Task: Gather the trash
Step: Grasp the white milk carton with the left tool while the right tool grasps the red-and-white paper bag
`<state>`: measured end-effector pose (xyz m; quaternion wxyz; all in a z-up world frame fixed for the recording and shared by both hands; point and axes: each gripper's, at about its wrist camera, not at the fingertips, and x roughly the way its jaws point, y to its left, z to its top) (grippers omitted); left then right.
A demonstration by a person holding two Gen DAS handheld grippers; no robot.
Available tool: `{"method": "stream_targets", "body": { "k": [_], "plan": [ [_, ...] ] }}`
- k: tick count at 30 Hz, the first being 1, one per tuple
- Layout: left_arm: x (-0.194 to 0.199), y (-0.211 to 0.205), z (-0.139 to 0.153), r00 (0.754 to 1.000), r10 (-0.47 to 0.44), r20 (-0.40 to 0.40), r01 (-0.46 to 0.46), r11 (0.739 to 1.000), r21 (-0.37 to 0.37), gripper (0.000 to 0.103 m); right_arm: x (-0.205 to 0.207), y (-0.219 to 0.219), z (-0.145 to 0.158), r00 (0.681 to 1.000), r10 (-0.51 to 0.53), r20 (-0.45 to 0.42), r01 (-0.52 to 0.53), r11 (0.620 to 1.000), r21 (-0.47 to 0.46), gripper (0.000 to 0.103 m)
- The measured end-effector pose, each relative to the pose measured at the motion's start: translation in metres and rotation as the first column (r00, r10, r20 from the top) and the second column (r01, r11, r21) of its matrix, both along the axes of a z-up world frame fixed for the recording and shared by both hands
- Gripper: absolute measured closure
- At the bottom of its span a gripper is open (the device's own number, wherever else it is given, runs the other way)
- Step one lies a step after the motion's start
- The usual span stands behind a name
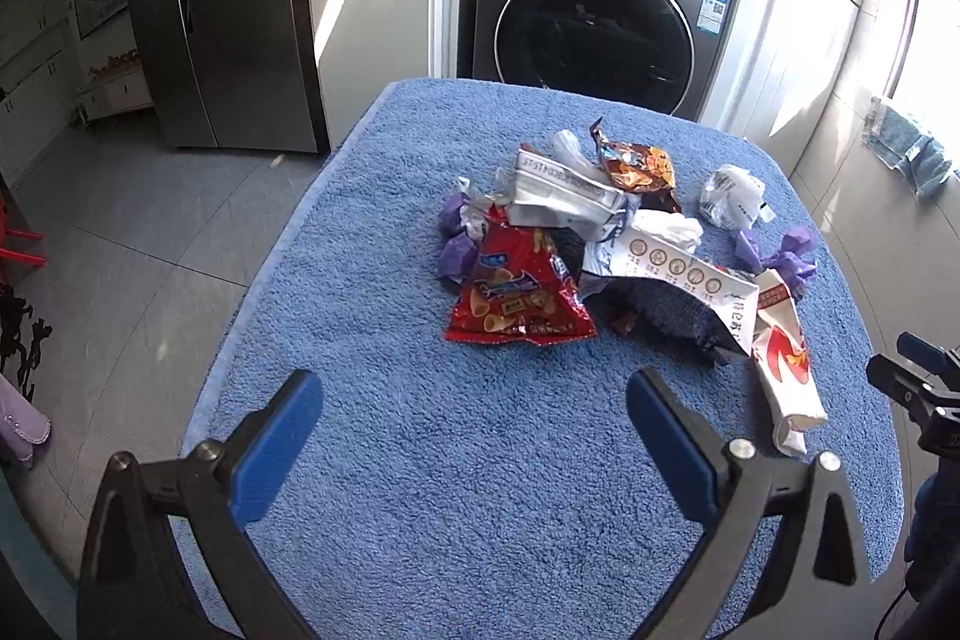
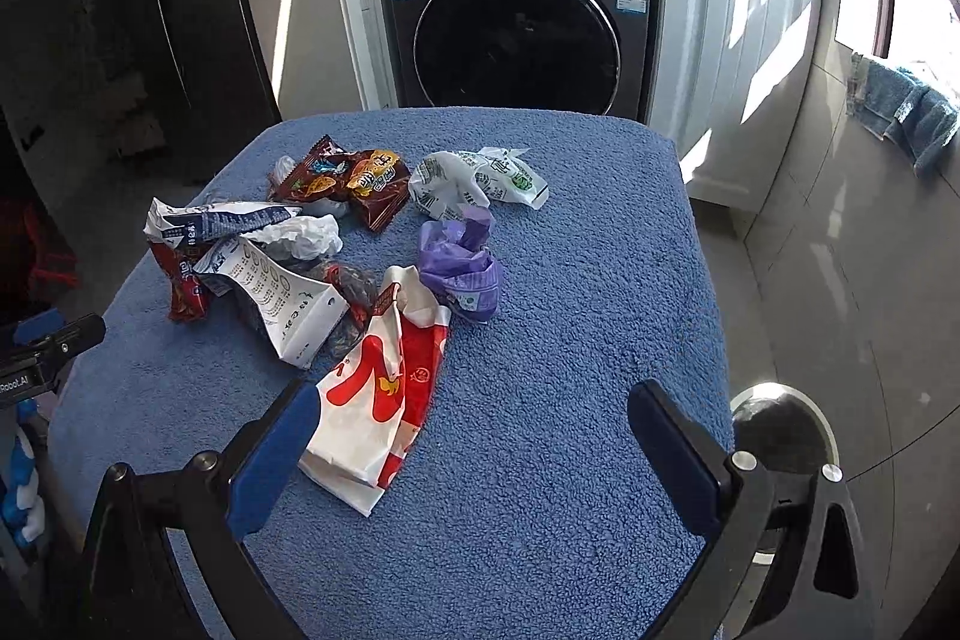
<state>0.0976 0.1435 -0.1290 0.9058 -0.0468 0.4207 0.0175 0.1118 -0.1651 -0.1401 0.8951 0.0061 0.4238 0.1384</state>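
A heap of trash lies on a blue towel-covered table (image 1: 420, 490) (image 2: 570, 460). It holds a red snack bag (image 1: 516, 298), a white and red wrapper (image 1: 786, 370) (image 2: 378, 400), a brown snack bag (image 1: 639, 166) (image 2: 348, 181), a white printed pouch (image 1: 678, 274) (image 2: 282, 298), crumpled purple plastic (image 1: 786, 253) (image 2: 462, 262) and a crumpled white bag (image 1: 732, 196) (image 2: 474, 178). My left gripper (image 1: 474, 412) is open and empty, hovering short of the red snack bag. My right gripper (image 2: 474, 424) is open and empty, its left finger (image 2: 282, 448) beside the white and red wrapper.
A dark washing machine (image 1: 600, 22) (image 2: 516, 16) stands behind the table, with white cabinets (image 2: 738, 40) to its right and a grey fridge (image 1: 222, 4) to the left. A round black bin (image 2: 780, 436) sits on the floor right of the table. A blue towel (image 2: 906, 112) hangs at right.
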Motion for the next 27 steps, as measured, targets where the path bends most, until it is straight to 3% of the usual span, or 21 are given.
{"method": "stream_targets", "body": {
  "k": [5, 10, 13, 18, 21, 23, 27],
  "plan": [
    [0.028, -0.003, 0.015, 0.993, -0.108, 0.051, 0.112, 0.991, -0.068, 0.002, 0.012, 0.01, -0.016, 0.993, 0.073, -0.091, -0.064, 0.993, 0.102, 0.003],
    [0.063, -0.016, 0.029, 0.973, -0.205, 0.104, 0.207, 0.978, -0.008, 0.002, 0.025, 0.017, -0.027, 0.985, 0.103, -0.139, -0.082, 0.986, 0.147, 0.009],
    [0.084, -0.021, 0.025, 0.968, -0.235, 0.091, 0.233, 0.972, 0.035, 0.002, 0.03, 0.021, -0.031, 0.983, 0.105, -0.153, -0.082, 0.985, 0.152, 0.009],
    [0.103, -0.03, 0.008, 0.961, -0.273, 0.052, 0.271, 0.962, 0.044, 0.003, 0.041, 0.026, -0.038, 0.978, 0.116, -0.171, -0.09, 0.984, 0.15, 0.009],
    [0.109, -0.032, -0.002, 0.959, -0.282, 0.02, 0.281, 0.959, 0.028, 0.024, 0.048, 0.03, -0.043, 0.975, 0.119, -0.187, -0.092, 0.985, 0.146, 0.01],
    [0.112, -0.031, -0.007, 0.96, -0.28, 0.001, 0.28, 0.96, -0.001, 0.04, 0.05, 0.031, -0.047, 0.972, 0.121, -0.2, -0.092, 0.985, 0.148, 0.016],
    [0.111, -0.028, -0.007, 0.963, -0.268, 0.005, 0.268, 0.963, -0.026, 0.041, 0.054, 0.032, -0.054, 0.969, 0.116, -0.219, -0.085, 0.986, 0.143, 0.039]
  ]
}}
